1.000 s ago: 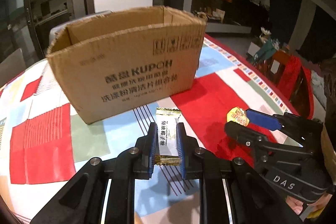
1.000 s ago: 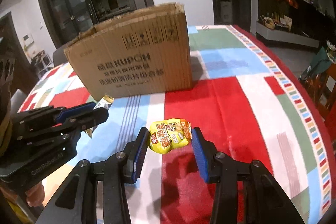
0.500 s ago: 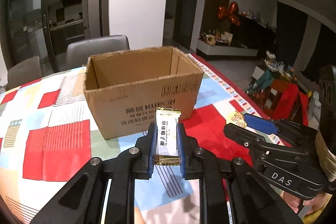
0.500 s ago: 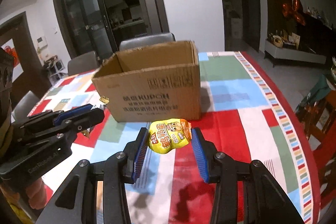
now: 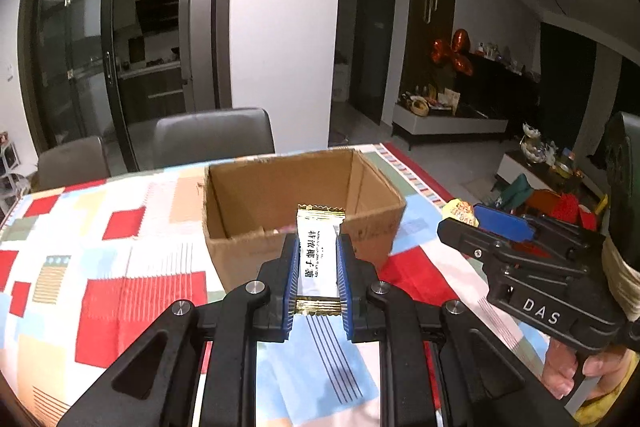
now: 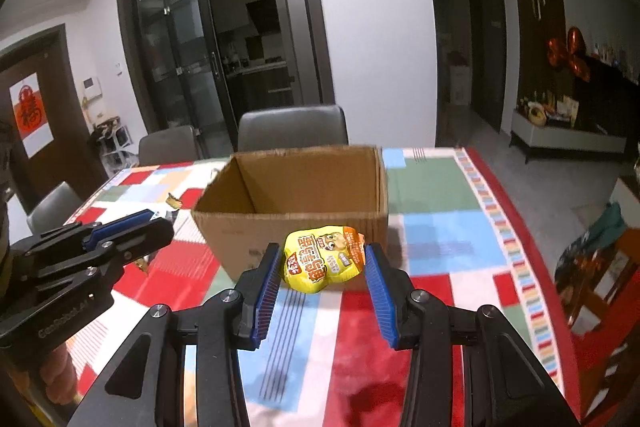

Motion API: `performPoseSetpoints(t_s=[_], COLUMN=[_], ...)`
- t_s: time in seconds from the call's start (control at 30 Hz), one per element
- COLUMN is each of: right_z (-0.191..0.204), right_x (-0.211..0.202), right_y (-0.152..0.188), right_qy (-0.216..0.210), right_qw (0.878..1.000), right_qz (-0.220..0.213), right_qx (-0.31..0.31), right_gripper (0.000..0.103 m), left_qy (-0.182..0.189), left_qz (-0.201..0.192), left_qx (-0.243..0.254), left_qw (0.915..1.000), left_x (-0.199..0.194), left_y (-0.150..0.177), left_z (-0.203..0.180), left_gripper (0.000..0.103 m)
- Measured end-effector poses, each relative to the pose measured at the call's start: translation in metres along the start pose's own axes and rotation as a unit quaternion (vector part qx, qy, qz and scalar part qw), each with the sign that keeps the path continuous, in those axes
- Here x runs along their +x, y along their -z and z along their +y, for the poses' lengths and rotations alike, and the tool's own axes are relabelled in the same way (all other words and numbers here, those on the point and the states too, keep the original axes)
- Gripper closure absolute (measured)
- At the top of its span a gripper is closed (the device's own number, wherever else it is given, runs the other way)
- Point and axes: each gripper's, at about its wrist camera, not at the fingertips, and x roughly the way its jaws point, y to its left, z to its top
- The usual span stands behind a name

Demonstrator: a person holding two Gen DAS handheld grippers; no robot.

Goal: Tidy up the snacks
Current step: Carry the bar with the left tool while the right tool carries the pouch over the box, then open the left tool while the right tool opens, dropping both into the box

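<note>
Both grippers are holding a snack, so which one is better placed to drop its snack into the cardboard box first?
Left, marginally. The left gripper holds its white bar already overlapping the cardboard box opening; the right gripper's yellow pouch sits lower, against the front wall.

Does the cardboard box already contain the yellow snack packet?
No, the yellow snack packet is held between the right gripper fingers, in front of the cardboard box.

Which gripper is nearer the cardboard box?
Left, slightly. The left gripper with the white candy bar overlaps the cardboard box near rim; the right gripper, holding the yellow packet, sits further back.
</note>
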Motion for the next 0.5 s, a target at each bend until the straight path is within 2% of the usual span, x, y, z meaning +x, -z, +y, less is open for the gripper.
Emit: performPoseSetpoints(t_s=[0.5], right_z=[0.005], right_x=[0.029], right_y=[-0.051], right_qy=[-0.013], right_qw=[1.0], right_qz=[-0.007], right_qx=[-0.019], right_gripper=[0.06], left_qy=[-0.015], left_qz=[0.002], left_qx=[-0.022], left_qw=[0.9997], left_x=[0.033], left_y=[-0.041], left_z=[0.028], left_gripper=[0.084])
